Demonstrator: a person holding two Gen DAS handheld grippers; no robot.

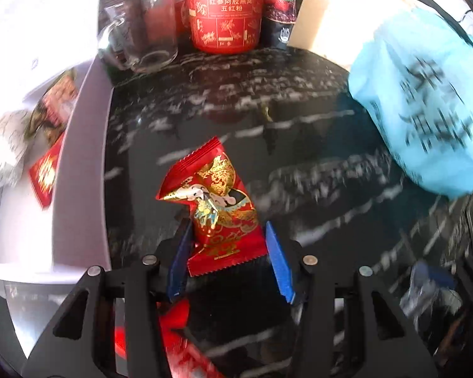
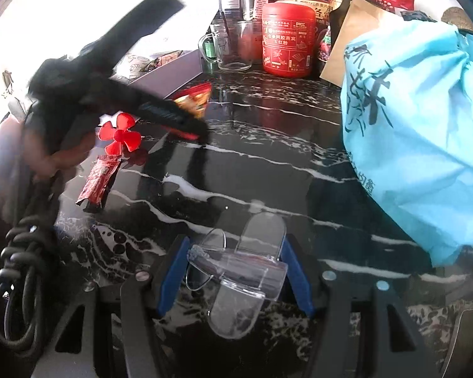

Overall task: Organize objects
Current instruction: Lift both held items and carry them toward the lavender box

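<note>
My left gripper [image 1: 227, 249] has its fingers narrowed around the lower end of a crinkly red-and-gold foil snack packet [image 1: 217, 201]. It is light, soft and slippery, so it is best pinched low across the flat seam. My right gripper [image 2: 236, 271] clamps a clear hard-plastic clip [image 2: 239, 271], stiff and probably brittle, just above the black marbled surface [image 2: 268, 170]. Toward the surface's far left edge sits a white tray [image 1: 78, 163]. A red tub [image 1: 225, 9] stands at the far edge.

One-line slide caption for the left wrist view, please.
Left tool grips a red-and-gold snack packet above the black marble tabletop, white box to its left.
</note>
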